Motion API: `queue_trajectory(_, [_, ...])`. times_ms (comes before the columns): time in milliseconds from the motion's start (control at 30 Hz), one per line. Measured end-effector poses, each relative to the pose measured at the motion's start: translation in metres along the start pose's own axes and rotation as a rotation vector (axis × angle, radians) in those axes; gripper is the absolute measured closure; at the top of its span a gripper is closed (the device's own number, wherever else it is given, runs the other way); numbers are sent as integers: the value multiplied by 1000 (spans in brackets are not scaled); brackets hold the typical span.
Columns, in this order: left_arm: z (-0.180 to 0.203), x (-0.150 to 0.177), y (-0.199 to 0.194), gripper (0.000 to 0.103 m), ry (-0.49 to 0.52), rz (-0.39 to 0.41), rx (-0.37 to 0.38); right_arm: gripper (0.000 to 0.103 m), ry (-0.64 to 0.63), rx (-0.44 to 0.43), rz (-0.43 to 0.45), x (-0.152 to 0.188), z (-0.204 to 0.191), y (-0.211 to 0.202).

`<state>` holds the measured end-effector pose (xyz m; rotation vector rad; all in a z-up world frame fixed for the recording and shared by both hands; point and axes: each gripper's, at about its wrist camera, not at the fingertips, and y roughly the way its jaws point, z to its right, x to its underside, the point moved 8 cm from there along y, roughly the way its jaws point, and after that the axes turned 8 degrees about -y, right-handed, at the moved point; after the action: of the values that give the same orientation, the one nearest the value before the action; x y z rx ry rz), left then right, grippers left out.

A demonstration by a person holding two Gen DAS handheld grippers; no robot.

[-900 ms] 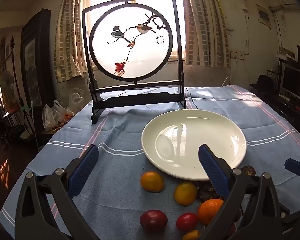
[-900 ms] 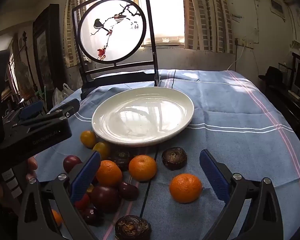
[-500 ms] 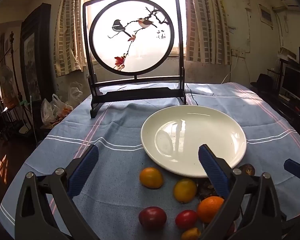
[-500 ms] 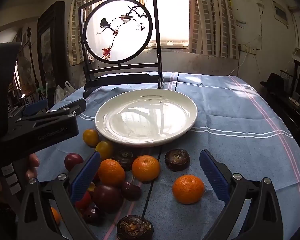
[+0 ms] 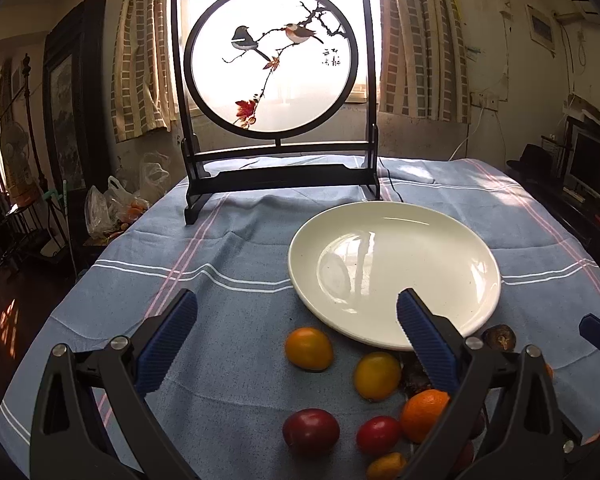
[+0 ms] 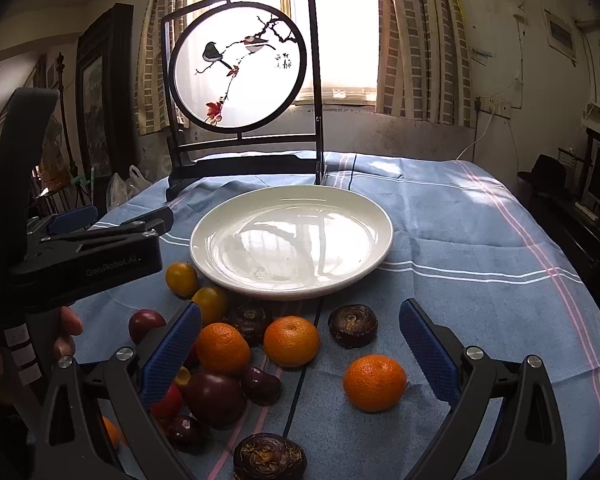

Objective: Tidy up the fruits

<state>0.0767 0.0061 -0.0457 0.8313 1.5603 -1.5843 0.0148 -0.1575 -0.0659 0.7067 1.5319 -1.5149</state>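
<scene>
An empty white plate point(image 5: 396, 276) point(image 6: 292, 240) lies on the blue cloth. In front of it lie loose fruits: oranges point(image 6: 374, 382) point(image 6: 292, 340) point(image 6: 222, 348), yellow-orange fruits point(image 5: 309, 349) point(image 5: 377, 375), red and dark plums point(image 5: 311, 432) point(image 6: 216, 398), and brown water chestnuts point(image 6: 353, 325) point(image 6: 270, 456). My left gripper point(image 5: 296, 338) is open and empty above the fruits at the plate's near left. My right gripper point(image 6: 300, 354) is open and empty above the pile; the left gripper's body point(image 6: 88, 256) shows at its left.
A black framed round screen with painted birds point(image 5: 276, 80) point(image 6: 240, 72) stands at the table's far edge behind the plate. A black cable point(image 6: 296, 392) runs under the fruits. Plastic bags point(image 5: 108, 208) sit off the table's left side. Furniture lines the right wall.
Both grippers have risen and drawn back slightly, so the screen and plate sit a little lower in view. Both stay open; no fruit has moved.
</scene>
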Motion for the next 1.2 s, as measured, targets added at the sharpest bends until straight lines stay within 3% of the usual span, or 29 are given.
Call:
queue_trajectory(433, [-10, -6, -35, 5, 40, 112, -57, 4, -63, 92, -78, 3, -9, 2])
queue_trajectory(833, [-25, 9, -69, 5, 30, 128, -67, 4, -98, 64, -57, 0, -33, -24])
queue_trajectory(1200, [-20, 15, -75, 5, 55, 129, -72, 4, -100, 59, -48, 0, -37, -30])
